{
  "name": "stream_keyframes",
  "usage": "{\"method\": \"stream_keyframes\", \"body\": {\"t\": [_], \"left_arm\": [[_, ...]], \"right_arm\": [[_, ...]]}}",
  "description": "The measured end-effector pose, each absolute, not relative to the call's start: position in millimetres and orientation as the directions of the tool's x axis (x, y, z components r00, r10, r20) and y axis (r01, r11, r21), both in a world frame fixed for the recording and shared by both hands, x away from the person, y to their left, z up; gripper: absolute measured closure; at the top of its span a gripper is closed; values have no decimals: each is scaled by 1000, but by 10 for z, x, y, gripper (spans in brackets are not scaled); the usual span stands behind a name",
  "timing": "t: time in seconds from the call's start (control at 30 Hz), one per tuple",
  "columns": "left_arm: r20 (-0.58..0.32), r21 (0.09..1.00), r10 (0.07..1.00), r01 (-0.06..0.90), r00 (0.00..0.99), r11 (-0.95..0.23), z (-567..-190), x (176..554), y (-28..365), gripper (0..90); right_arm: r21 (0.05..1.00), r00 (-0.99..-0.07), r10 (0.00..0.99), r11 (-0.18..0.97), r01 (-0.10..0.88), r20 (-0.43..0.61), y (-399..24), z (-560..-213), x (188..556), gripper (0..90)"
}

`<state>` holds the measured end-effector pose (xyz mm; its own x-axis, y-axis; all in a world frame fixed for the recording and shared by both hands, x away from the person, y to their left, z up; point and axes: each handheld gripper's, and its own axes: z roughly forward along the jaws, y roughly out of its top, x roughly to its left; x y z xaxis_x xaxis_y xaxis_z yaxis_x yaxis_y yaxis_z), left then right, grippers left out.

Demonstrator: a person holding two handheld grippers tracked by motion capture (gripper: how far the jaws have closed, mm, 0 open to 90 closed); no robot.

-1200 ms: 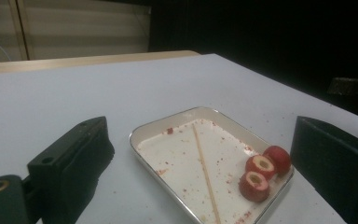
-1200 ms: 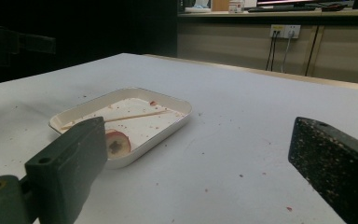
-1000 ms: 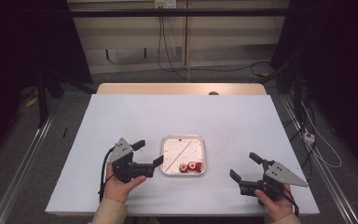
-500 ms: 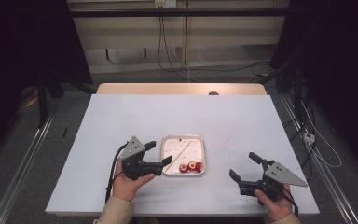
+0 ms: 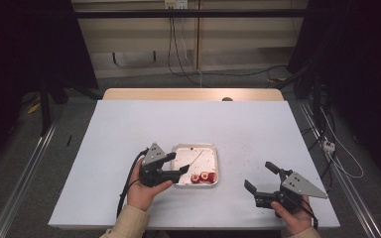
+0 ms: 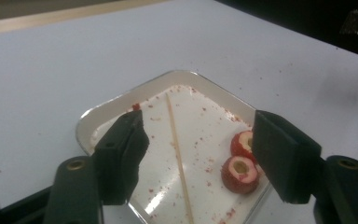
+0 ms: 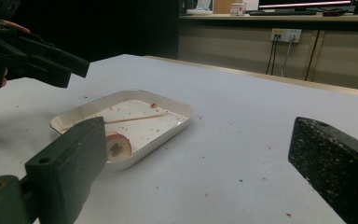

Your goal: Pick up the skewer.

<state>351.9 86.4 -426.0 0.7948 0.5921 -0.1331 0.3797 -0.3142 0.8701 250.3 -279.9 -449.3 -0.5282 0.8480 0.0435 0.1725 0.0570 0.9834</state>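
The high view looks forward and down from above the near edge of the table, taking in the floor beyond. The left gripper view looks steeply down, close over the tray. The right gripper view sits low near the tabletop, facing leftward across it. All three share the tray.

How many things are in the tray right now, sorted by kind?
Red fruit pieces: 2
Wooden skewer: 1
Total: 3, all inside the tray; loose red crumbs not counted.
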Motion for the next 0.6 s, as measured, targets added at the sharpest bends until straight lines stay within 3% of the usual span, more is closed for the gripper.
{"method": "stream_keyframes", "body": {"t": [0.27,0.33,0.6], "left_arm": [[-132,819,594,425,793,-386,-4293,3555,766,445],[-128,796,600,443,790,-414,-4303,3573,743,533],[-159,709,606,517,780,-479,-4357,3693,638,692]], "right_arm": [[984,-524,851,56,170,42,-2813,-4489,2504,41],[983,-524,850,57,172,43,-2811,-4489,2505,40],[984,-524,851,59,169,39,-2809,-4486,2505,40]]}}
